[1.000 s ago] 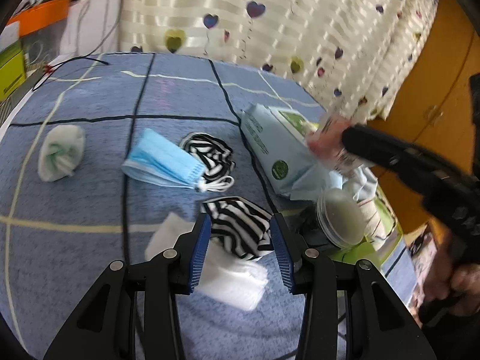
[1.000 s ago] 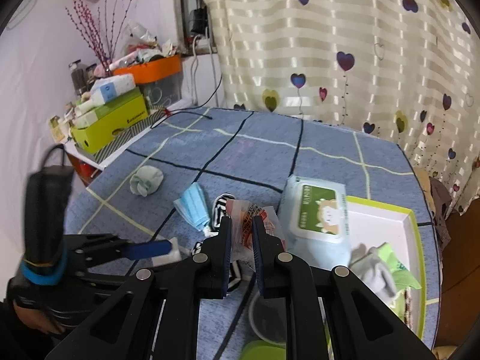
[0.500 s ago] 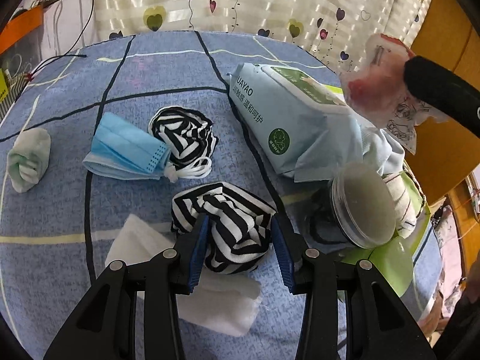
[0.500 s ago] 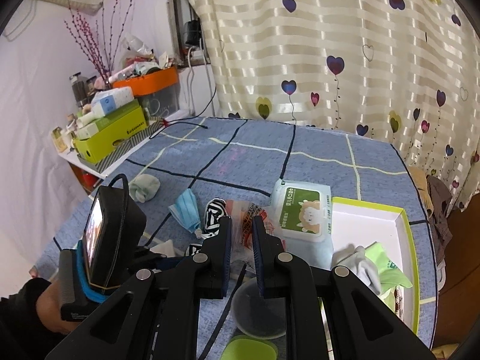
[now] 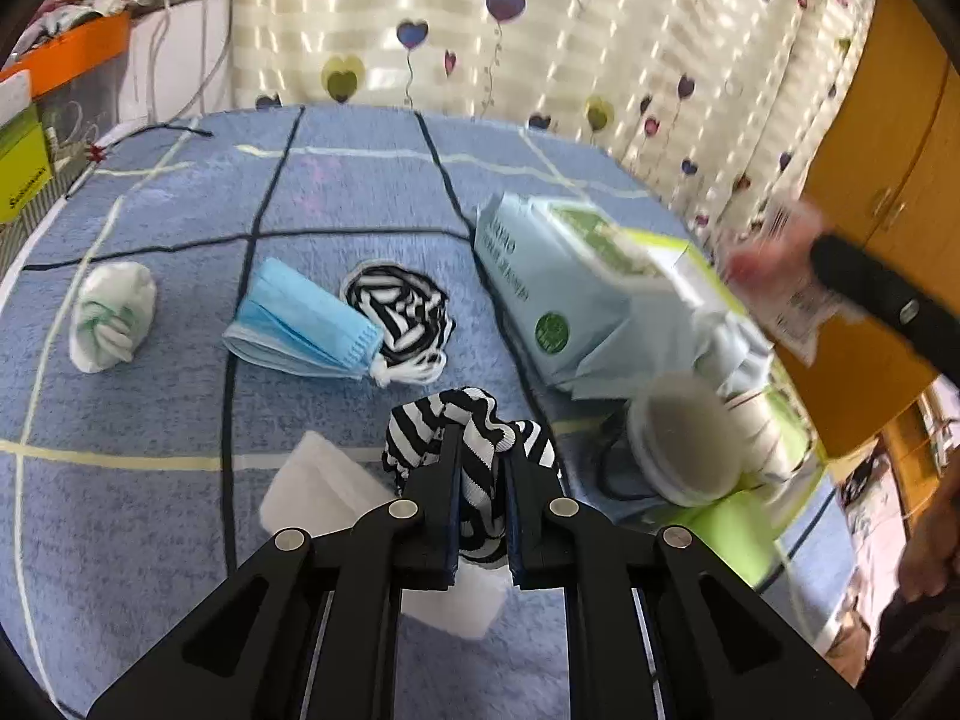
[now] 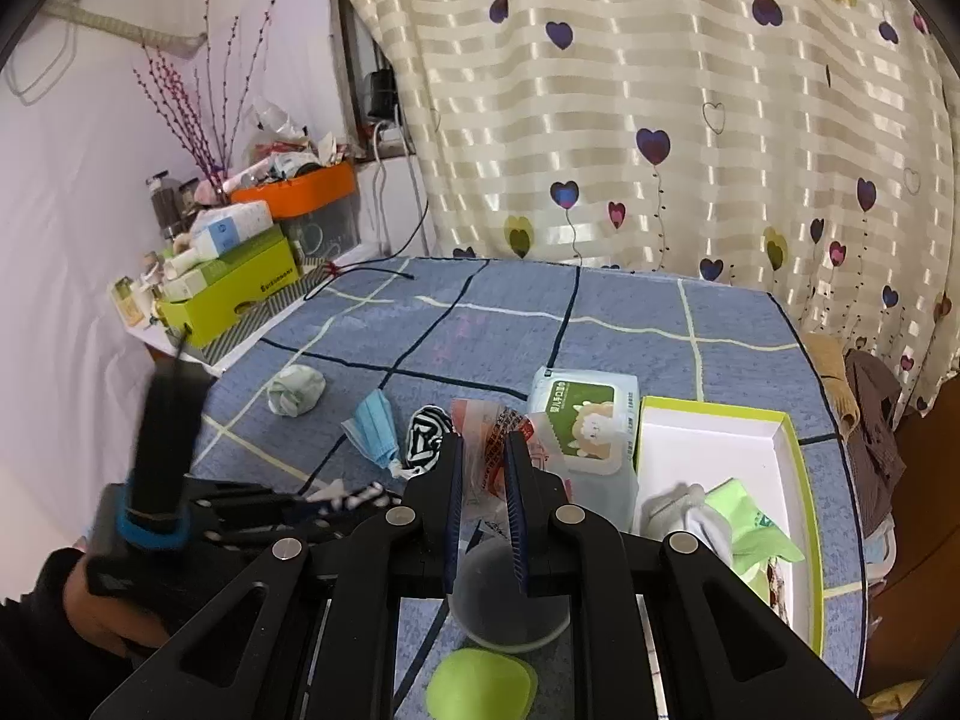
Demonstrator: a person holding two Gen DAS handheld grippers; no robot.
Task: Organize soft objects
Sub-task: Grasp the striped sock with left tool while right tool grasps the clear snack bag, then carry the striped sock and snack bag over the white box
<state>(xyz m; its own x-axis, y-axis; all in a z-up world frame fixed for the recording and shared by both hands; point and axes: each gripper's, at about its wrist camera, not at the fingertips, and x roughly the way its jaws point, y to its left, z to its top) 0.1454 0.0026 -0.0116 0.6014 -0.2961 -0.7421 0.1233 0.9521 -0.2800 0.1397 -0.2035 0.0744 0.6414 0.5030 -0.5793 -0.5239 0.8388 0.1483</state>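
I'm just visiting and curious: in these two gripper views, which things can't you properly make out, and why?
- Packet, left view: motion-blurred, print unreadable.
- White cloth, left view: partly hidden under the left gripper and striped sock.
- Round container, right view: contents hidden behind the right gripper.
- Tray, right view: contents too crumpled to identify.

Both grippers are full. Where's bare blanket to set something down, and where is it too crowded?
Free: the far blanket toward the curtain, and the tray's white far half. Crowded: near side, around the wipes pack, face mask, striped socks and round container.
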